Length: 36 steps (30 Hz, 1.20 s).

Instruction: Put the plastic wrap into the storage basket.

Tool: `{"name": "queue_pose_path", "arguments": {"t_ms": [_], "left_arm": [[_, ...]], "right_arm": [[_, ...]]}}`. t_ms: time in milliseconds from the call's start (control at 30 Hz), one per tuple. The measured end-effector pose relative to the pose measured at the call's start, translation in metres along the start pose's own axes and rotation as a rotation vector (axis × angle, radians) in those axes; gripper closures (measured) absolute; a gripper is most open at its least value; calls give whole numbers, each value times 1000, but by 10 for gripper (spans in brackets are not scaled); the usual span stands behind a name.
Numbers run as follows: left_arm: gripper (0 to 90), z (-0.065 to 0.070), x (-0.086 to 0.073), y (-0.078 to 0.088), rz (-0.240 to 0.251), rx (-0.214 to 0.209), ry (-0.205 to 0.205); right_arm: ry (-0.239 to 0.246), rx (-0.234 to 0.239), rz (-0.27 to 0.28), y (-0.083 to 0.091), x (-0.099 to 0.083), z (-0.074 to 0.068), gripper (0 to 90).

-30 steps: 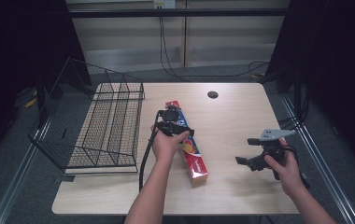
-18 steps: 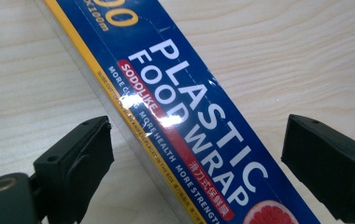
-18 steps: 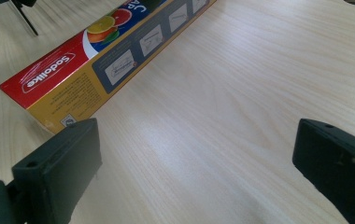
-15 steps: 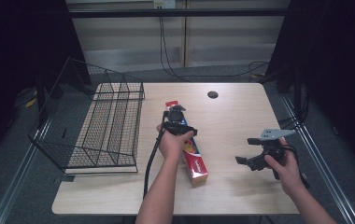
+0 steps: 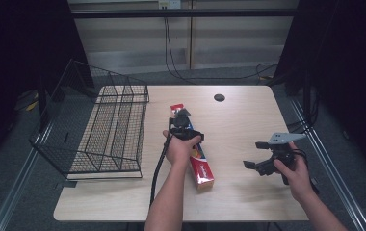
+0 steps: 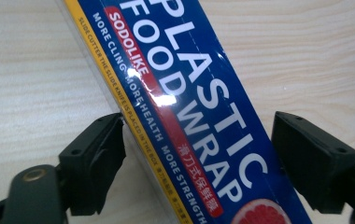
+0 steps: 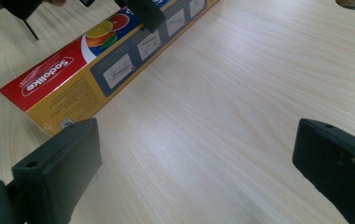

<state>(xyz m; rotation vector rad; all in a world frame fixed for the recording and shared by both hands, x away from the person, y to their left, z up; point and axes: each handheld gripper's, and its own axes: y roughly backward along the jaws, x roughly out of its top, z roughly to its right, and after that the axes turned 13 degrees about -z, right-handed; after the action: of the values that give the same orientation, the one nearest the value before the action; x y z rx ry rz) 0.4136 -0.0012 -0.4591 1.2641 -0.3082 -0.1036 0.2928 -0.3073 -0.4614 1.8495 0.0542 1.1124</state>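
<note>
The left gripper (image 6: 192,140) had just been closing its fingers (image 6: 94,156) around the long blue-and-red cardboard plastic-wrap box (image 6: 189,102), not yet pinching; an off-centre grip could let it swing.

The left gripper (image 6: 199,158) straddles the plastic wrap box (image 6: 185,107), which lies slantwise on the pale wooden worktop (image 6: 315,56). Its jaws have just been closing: one touches the box's yellow edge, the other stands just beside its blue face.
</note>
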Motion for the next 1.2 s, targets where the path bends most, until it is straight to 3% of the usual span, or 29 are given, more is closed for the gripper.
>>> {"name": "queue_pose_path", "arguments": {"t_ms": [33, 167, 267, 367, 600, 700, 800, 1067, 1200], "left_arm": [[220, 1, 1, 3, -33, 1, 16], [271, 2, 2, 8, -83, 31, 6], [339, 1, 1, 11, -101, 37, -10], [402, -2, 0, 17, -137, 81, -58], [400, -4, 0, 18, -121, 120, -101], [401, -4, 0, 18, -119, 120, -84], [398, -4, 2, 18, -126, 133, -107], [415, -1, 2, 17, -115, 145, -84], [437, 1, 6, 19, -160, 165, -68]], "right_arm": [[-1, 0, 0, 0, 0, 0, 10], [0, -6, 2, 0, 0, 1, 10], [-3, -4, 2, 0, 0, 1, 10], [-7, -5, 7, 1, -1, 0, 10], [-9, -6, 10, 1, 0, 1, 10], [-10, -2, 5, 0, -1, 2, 10], [-6, 2, 3, -1, 0, 1, 10], [-8, 7, 3, 0, 0, 1, 10], [-4, 8, 8, 0, 0, 2, 10]]}}
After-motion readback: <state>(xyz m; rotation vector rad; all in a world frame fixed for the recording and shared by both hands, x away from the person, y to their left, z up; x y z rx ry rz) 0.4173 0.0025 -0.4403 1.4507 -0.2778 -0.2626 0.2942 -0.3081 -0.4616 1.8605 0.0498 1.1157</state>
